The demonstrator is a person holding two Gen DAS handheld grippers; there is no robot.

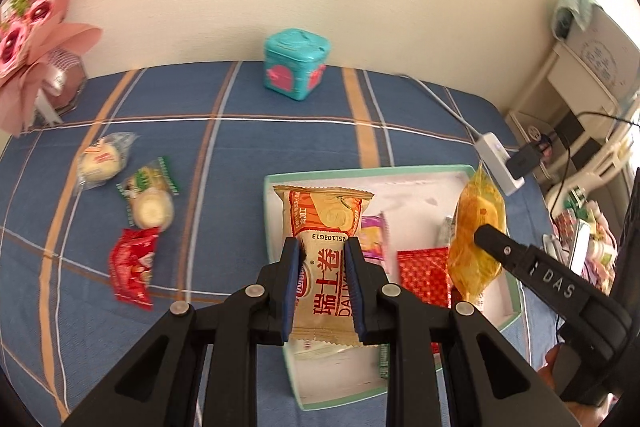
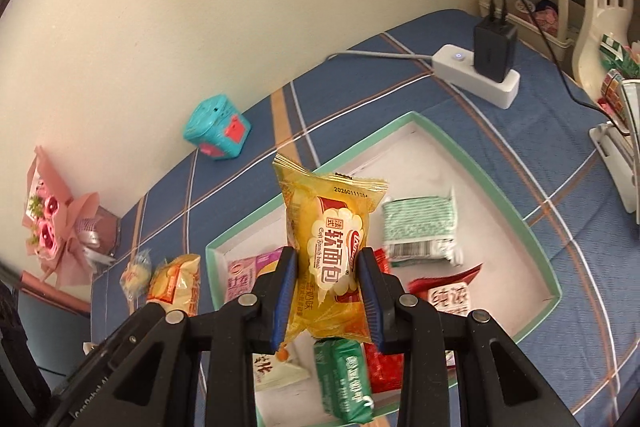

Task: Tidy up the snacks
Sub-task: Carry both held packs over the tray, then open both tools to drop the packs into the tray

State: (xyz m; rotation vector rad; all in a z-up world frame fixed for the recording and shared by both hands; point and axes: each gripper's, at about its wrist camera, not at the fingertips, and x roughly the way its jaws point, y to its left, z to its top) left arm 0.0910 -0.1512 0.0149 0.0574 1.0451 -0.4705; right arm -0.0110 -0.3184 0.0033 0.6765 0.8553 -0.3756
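We see a desk (image 1: 248,147) under a blue plaid cloth, its far edge against a cream wall. Toward the desk's right side lies a shallow white tray with a mint-green rim (image 1: 514,311), and both snacks in our grip hang above it. Our left claw (image 1: 322,279) is clenched on an orange-and-cream Swiss roll packet (image 1: 326,223), the blue pads pressing its two long sides with only the packet's width between them; the packet points away from us over the tray's left part. Our right claw (image 2: 328,301) is likewise narrowed to a packet's width, grasping a yellow soft bread packet (image 2: 328,227) by its lower half, upright over the tray's middle. Inside the tray we make out a green-and-white striped packet (image 2: 420,227), a red packet (image 2: 448,293), a pink packet (image 2: 244,273) and a green packet (image 2: 346,379) at the near rim. At the far edge stands a teal cube box (image 1: 295,65); at the far left corner, a pink paper bouquet (image 1: 36,27). Near the right edge lies a white power strip (image 2: 476,75) with a black charger plugged in. On the cloth left of the tray, well apart from it, lie a small red packet (image 1: 134,269) and two clear-wrapped round cakes (image 1: 150,201), side by side.
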